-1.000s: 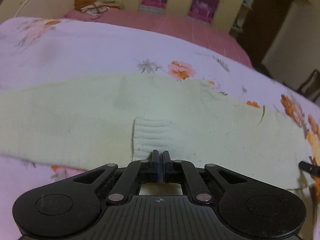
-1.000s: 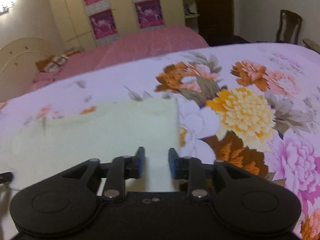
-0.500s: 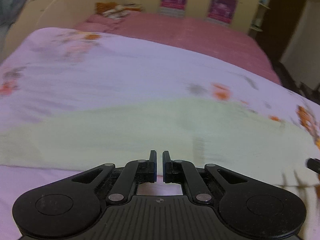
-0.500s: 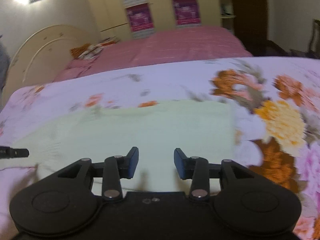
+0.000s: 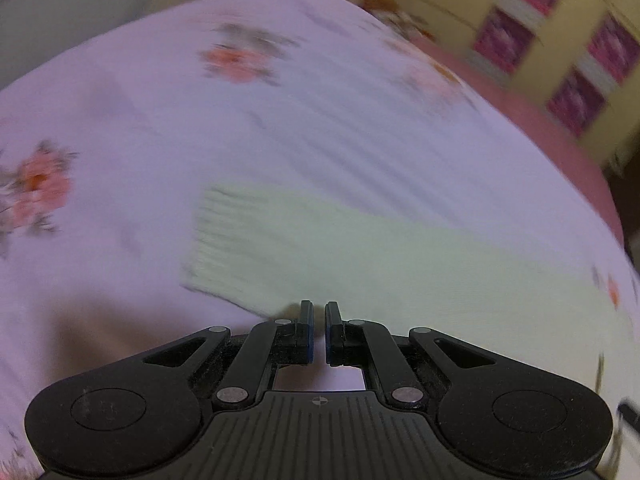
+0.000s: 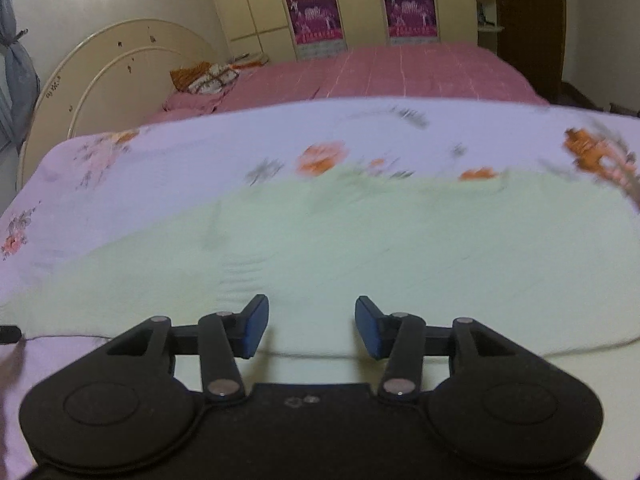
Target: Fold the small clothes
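Across the near bed lies a pale lilac floral sheet [image 6: 168, 184], and behind it stands a second bed with a pink cover [image 6: 400, 72], a cream curved headboard [image 6: 120, 76] and a yellow wardrobe [image 6: 360, 0] with magenta panels. On the floral sheet a pale green knitted garment [image 6: 400, 248] is spread flat, running wide across the right wrist view from the left edge to the far right. Its ribbed cuff [image 5: 224, 240] shows in the left wrist view, lying flat on the sheet just ahead and to the left of the tips; that view is blurred.

Left tongs [image 5: 319, 320] are drawn together, only a thin slit showing between the blue pads, and nothing is pinched in them; they hover at the garment's near edge. Right tongs [image 6: 312, 324] are opening, their blue pads [image 6: 254, 330] well apart, with the garment's near edge seen below the gap but no cloth gripped. At the left edge of the right wrist view a small dark tip [image 6: 9, 334] pokes in beside the garment's hem.
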Motion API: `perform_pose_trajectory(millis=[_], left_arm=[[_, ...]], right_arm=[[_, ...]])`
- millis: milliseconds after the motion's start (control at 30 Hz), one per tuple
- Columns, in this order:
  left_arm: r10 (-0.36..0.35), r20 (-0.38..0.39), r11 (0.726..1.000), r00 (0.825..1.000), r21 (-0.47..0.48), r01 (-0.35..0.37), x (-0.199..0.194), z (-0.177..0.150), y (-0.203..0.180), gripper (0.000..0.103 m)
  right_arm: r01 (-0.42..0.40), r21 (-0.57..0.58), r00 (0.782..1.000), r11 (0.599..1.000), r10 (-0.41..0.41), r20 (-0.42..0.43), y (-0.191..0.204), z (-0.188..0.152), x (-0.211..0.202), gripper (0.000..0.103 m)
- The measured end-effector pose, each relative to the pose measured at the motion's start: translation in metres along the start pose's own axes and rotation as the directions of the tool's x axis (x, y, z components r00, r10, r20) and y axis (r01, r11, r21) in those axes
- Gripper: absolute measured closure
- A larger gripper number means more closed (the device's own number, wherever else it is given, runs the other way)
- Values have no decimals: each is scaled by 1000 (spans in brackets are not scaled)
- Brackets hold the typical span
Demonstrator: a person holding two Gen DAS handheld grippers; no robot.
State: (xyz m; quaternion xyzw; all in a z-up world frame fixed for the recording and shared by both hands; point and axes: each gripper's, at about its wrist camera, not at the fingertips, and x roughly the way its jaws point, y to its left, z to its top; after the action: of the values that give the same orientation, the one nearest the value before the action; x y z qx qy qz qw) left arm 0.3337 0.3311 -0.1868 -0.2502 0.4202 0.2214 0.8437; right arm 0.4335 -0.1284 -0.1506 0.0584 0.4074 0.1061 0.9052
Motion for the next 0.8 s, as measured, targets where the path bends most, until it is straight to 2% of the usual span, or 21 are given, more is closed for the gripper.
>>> perform_pose_trajectory(millis=[100, 167, 267, 367, 467, 500, 533, 567, 600, 700, 733, 800], left_arm=[[2, 23, 994, 1000, -108, 0, 8, 7, 25, 100], [-64, 25, 974, 998, -215, 68, 16, 6, 45, 100], [-129, 36, 946, 991, -294, 134, 26, 1, 57, 100], [-195, 33, 903, 980, -385, 192, 30, -4, 68, 100], [-249, 43, 834, 967, -498, 237, 23, -18, 84, 97], [-244, 60, 828, 968, -508, 240, 19, -23, 87, 88], [-242, 78, 828, 967, -503, 247, 15, -27, 89, 56], [-277, 127, 822, 952, -482, 304, 12, -31, 88, 24], [-298, 161, 826, 941, -450, 339, 10, -31, 84, 2], [-215, 139, 894, 967, -370, 252, 6, -25, 63, 0], [-217, 133, 899, 967, -359, 251, 8, -25, 60, 0], [-246, 149, 880, 958, -380, 285, 14, -27, 60, 0]], right_arm=[[24, -11, 1000, 1000, -24, -1, 17, -1, 11, 56], [28, 0, 1000, 1000, -28, -11, 21, -1, 16, 56], [46, -5, 999, 999, -46, -16, 28, -3, 22, 55], [57, -17, 998, 998, -57, -16, 33, -4, 24, 52], [60, -17, 998, 998, -60, -19, 36, -4, 24, 52], [58, -12, 998, 998, -58, -20, 36, -4, 23, 52], [54, -7, 998, 999, -54, -21, 36, -4, 23, 52], [52, -6, 998, 999, -52, -24, 36, -4, 22, 52], [52, -11, 998, 999, -52, -25, 37, -4, 23, 52], [57, -16, 998, 998, -58, -27, 39, -4, 24, 52], [57, -12, 998, 998, -58, -26, 39, -4, 24, 52], [53, -2, 998, 999, -53, -27, 38, -4, 24, 52]])
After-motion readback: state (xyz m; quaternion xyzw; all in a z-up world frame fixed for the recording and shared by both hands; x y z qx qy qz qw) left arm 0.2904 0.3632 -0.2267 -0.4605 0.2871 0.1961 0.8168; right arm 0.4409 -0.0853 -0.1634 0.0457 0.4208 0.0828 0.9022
